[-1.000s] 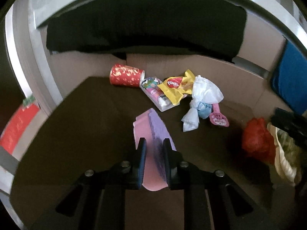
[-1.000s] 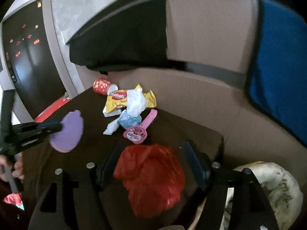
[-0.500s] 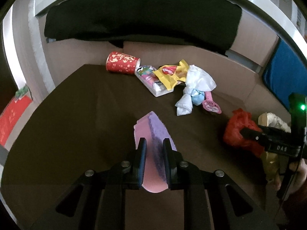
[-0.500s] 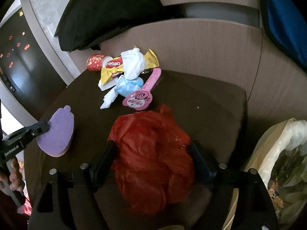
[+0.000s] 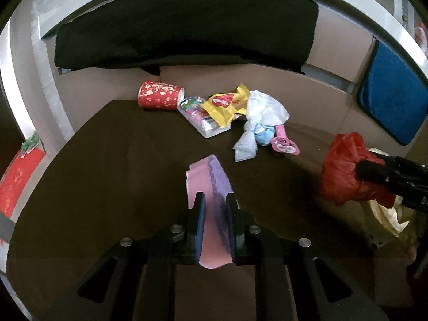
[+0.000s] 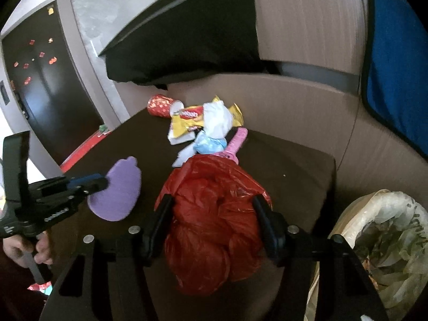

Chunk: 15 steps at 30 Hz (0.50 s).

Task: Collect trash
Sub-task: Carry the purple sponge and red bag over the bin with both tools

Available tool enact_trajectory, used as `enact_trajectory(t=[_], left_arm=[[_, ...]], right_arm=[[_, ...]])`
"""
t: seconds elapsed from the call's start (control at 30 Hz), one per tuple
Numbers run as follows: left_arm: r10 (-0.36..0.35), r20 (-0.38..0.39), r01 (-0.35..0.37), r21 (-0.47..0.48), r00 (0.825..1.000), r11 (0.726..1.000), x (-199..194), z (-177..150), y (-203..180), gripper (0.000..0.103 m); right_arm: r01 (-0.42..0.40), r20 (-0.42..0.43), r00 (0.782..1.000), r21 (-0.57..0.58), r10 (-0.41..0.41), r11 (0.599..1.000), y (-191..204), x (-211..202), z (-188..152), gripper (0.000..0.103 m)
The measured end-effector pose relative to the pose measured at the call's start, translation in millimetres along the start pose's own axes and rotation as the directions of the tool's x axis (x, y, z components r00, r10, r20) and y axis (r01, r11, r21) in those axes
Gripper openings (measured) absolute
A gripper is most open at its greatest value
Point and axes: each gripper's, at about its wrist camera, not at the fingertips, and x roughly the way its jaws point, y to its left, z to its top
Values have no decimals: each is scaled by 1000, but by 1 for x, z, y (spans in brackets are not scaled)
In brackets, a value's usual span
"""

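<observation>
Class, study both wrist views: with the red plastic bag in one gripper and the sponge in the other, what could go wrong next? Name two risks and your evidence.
1. The right gripper has just been closing on the crumpled red plastic bag; thin, slippery film bulges past the fingers, so it may slip before reaching the lined bin.
2. The left gripper pinches the sponge near one end; it might twist loose.
</observation>
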Motion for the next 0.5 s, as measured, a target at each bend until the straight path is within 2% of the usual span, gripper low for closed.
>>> enact_trajectory(t=[0.1, 0.23, 0.5], left_arm=[[-40, 22, 41, -33, 999, 999, -7, 2, 5, 14], [-57, 84, 61, -50, 995, 997, -22, 5, 8, 13], [-67, 203, 68, 3, 977, 998, -64, 24, -12, 13]], right_arm=[[18, 9, 1000, -23, -18, 1000, 6, -6, 2, 56], [28, 33, 999, -38, -26, 999, 11, -15, 7, 56], [47, 108, 993, -55, -41, 997, 20, -40, 17, 56]])
